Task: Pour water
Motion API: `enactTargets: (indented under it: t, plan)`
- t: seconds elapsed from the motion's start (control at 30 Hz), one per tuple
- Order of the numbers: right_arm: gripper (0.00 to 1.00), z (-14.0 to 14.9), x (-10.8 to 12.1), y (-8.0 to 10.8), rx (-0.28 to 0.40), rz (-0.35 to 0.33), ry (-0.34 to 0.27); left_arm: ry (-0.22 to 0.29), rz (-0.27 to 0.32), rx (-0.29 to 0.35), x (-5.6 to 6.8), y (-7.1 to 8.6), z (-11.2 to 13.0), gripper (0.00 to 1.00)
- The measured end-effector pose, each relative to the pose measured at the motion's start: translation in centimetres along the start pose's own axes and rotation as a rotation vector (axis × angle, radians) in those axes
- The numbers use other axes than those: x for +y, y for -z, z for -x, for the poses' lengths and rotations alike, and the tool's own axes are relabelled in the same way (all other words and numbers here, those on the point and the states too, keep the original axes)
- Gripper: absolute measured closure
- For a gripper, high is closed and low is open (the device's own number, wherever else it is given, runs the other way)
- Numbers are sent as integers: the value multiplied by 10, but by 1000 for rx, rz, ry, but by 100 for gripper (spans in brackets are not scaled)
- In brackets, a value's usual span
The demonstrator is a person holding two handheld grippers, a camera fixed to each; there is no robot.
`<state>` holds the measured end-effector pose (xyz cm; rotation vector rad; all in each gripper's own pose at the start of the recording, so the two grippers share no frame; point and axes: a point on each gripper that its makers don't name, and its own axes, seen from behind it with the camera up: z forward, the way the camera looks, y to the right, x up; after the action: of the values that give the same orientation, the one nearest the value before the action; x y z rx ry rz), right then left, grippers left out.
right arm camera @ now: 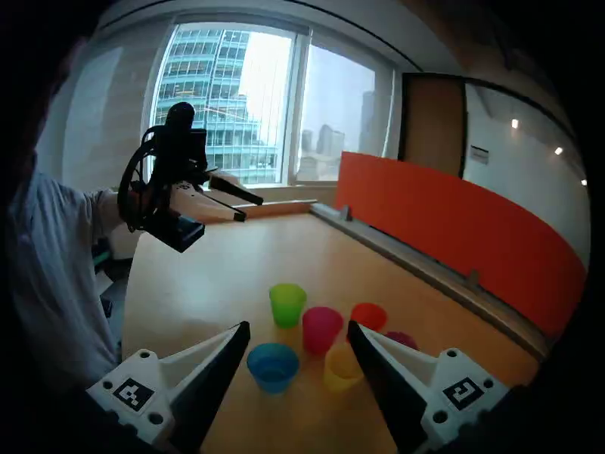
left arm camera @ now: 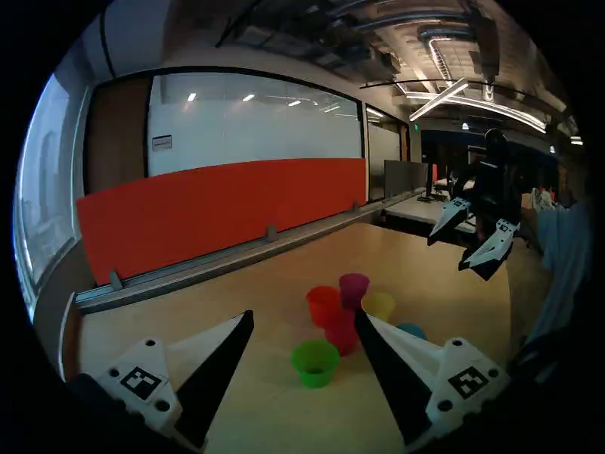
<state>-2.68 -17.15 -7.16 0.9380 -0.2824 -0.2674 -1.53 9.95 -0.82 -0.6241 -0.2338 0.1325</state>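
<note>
- Jaws of the left gripper (left arm camera: 302, 316) are spread wide at the bottom of the left gripper view. Nothing sits between them, and they hang over the light wood table (left arm camera: 249, 280).
- Just past its tips, six plastic cups stand upright on the table in a tight cluster. I cannot tell which ones touch.
- Green cup (left arm camera: 315, 363) is nearest to this gripper, with the red cup (left arm camera: 342, 333) right behind it.
- Orange cup (left arm camera: 324, 301), magenta cup (left arm camera: 353, 287) and yellow cup (left arm camera: 378, 304) form the back row.
- Blue cup (left arm camera: 413, 330) is at the right, half hidden by a finger.
- Cup contents: cannot tell.
- Farther right in this view, the right gripper (left arm camera: 446, 253) is up in the air over the table. Its jaws are apart and it grips nothing.
- Orange divider panel (left arm camera: 227, 204) runs along the table's far edge, with a glass wall above it.
- In the right gripper view, that gripper's own jaws are spread and empty, just above the cluster.
- From this side the blue and yellow cups are closest, between the fingers. Red and green come next, with orange and magenta to the right.
- Beyond the cups, the left gripper is raised above the far end of the table, jaws apart. It is carried by a person in a pale sleeve (right arm camera: 60, 227).
- Window (right arm camera: 227, 98) behind it shows high-rise towers.
</note>
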Motion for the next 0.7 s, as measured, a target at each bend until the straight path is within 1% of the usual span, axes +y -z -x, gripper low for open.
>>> enactTargets:
  t: [0.27, 0.4, 0.6, 0.7]
  plan:
    - [0, 34, -6, -17, -72, -33, 22, -27, 41, -53, 12, -10, 23, 0]
    - [0, 48, -10, -26, -100, -52, 28, -21, 61, -83, 16, -16, 36, 0]
    - [0, 68, -16, -37, -136, -81, 27, -22, 75, -126, 19, -24, 57, 0]
    - [0, 78, -18, -41, -157, -90, 29, -14, 87, -146, 21, -29, 67, 0]
